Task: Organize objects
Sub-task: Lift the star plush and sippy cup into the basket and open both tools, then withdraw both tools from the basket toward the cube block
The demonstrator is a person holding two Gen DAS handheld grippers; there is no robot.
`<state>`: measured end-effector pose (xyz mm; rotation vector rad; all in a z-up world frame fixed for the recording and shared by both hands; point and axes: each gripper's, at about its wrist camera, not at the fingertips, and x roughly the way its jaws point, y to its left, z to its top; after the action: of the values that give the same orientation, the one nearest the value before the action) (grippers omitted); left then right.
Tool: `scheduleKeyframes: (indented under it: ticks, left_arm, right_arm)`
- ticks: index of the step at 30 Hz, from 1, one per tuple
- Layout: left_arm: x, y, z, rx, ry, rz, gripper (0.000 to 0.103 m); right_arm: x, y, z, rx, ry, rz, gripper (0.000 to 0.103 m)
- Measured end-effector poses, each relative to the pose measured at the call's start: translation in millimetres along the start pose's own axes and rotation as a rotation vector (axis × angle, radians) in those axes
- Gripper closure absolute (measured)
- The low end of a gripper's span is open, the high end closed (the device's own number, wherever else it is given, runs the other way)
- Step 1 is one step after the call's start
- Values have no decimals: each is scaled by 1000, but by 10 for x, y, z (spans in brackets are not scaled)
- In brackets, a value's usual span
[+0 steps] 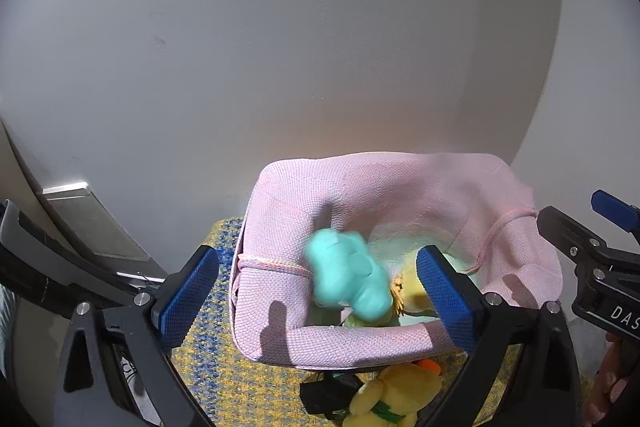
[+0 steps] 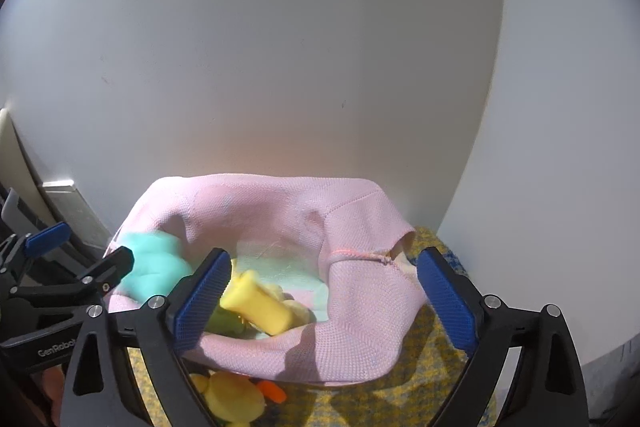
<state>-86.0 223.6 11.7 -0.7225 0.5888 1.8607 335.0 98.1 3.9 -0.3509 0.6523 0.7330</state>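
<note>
A soft pink fabric basket stands on a yellow and blue woven cloth. My left gripper is open over its near rim. A blurred mint green plush toy is between the fingers, over the basket mouth, touching neither pad. My right gripper is open over the basket's right wall. Inside lie a yellow plush toy and the mint toy. A yellow duck plush with an orange beak lies on the cloth in front of the basket; it also shows in the right wrist view.
A plain white wall rises right behind the basket. A grey metal frame or ledge runs along the left. A small black object lies beside the duck. The right gripper's body sits close to the basket's right side.
</note>
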Motion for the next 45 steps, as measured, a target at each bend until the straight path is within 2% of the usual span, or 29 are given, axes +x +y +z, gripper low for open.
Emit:
scheduleKeyframes:
  ticks: [13,21,32,45]
  left_arm:
    - [-328,76,-106,-16,-17,8,0]
    - [-598,126,-260,-17,-35,19,0]
    - [-873,227,-716,-20,-20,27,0]
    - [-875,381,-1430,-50,50,45,0]
  right_arm:
    - [-194,26,-61,2,-24,-13,8]
    - [-527,97,-237,-4,-34,-13,8]
    - [-822,208,-672,-15,-13,-6,8]
    - [-868,350,-1341,-27,57,3,8]
